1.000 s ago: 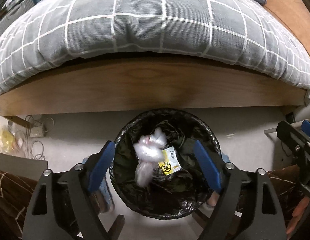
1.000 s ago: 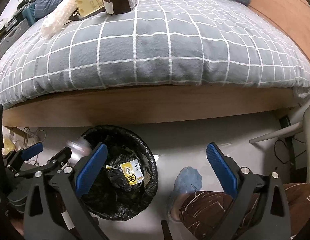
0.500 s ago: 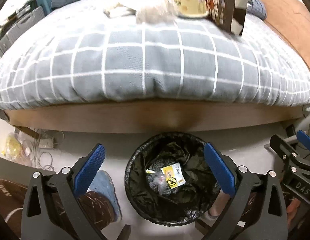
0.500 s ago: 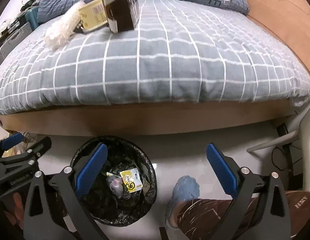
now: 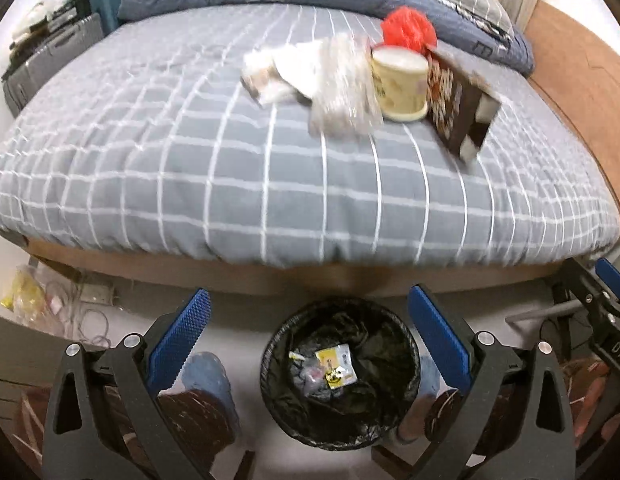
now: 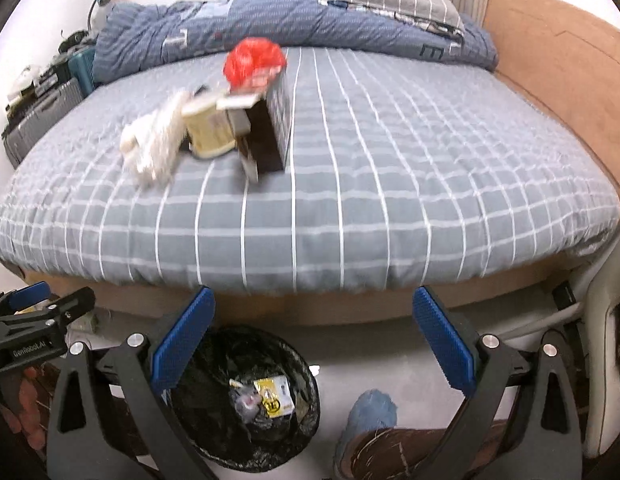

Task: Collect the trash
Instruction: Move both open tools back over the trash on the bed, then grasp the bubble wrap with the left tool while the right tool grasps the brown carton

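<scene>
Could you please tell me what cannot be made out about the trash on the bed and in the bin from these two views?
- Dark box: its print is motion-blurred in both views.
- Red item: its lower part sits behind the box in the right view; blur hides what it is.
- Cup: label unreadable in both views.
- Bin: only a yellow packet is distinct; the other scraps are too small and dark. The right view's left finger overlaps the rim.

Bin: black-lined round trash bin [image 5: 340, 372], upright on the floor near the bed; yellow wrapper [image 5: 336, 365] inside.
Bed pile, far: crumpled clear plastic [image 5: 342, 92], cream cup [image 5: 399, 83], dark carton [image 5: 458, 108], red mesh ball [image 5: 408, 29], touching.
</scene>
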Motion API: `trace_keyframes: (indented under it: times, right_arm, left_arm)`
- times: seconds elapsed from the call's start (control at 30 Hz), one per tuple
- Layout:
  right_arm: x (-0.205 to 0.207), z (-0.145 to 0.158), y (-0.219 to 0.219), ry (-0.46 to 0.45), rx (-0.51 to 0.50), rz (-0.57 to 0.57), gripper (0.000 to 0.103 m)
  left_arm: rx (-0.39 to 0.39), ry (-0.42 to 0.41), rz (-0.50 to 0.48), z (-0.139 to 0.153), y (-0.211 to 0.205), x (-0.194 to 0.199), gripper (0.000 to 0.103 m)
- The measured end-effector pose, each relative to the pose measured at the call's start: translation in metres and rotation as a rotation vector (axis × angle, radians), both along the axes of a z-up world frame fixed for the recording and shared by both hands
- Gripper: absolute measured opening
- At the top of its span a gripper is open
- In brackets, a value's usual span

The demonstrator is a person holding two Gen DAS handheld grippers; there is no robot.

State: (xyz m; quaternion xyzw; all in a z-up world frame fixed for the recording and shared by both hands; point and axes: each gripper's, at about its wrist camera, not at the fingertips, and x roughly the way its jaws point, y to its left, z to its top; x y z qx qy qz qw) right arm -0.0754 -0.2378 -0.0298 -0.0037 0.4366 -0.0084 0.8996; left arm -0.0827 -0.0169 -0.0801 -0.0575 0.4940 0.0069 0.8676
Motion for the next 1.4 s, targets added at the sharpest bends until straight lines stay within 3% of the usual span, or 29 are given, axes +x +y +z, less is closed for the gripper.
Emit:
trace_keyframes:
  times: [0.3,0.43,0.63,1.0,1.17,1.3,1.4]
  right_arm:
    - [0.036,0.042,0.015,-0.061,-0.027,0.062,0.095]
    - [0.058,0.056,0.021,-0.079,-0.038,0.083,0.095]
    - [0.099,0.064,0.035,-0.112,-0.063,0.112,0.095]
    - [0.166,0.036,0.045,-0.077,-0.062,0.103,0.095]
    - [0.173,0.024,0.043,-0.062,-0.035,0.087,0.092]
    - [0.178,0.017,0.050,-0.068,-0.056,0.105,0.085]
    - [0.181,0.005,0.057,-0.037,-0.069,0.141,0.077]
  left_arm:
    - [-0.002,-0.057,-0.003,0.042,0.006,0.040,0.097]
    - [-0.037,-0.072,-0.005,0.054,0.007,0.063,0.097]
    - [-0.002,-0.105,-0.015,0.062,0.003,0.101,0.097]
    - [0.000,-0.088,-0.037,0.017,-0.005,0.162,0.097]
    - [-0.015,-0.077,-0.059,0.004,-0.012,0.173,0.097]
    - [0.020,-0.080,-0.067,-0.001,-0.017,0.179,0.096]
    - [0.033,-0.068,-0.079,-0.007,-0.020,0.183,0.088]
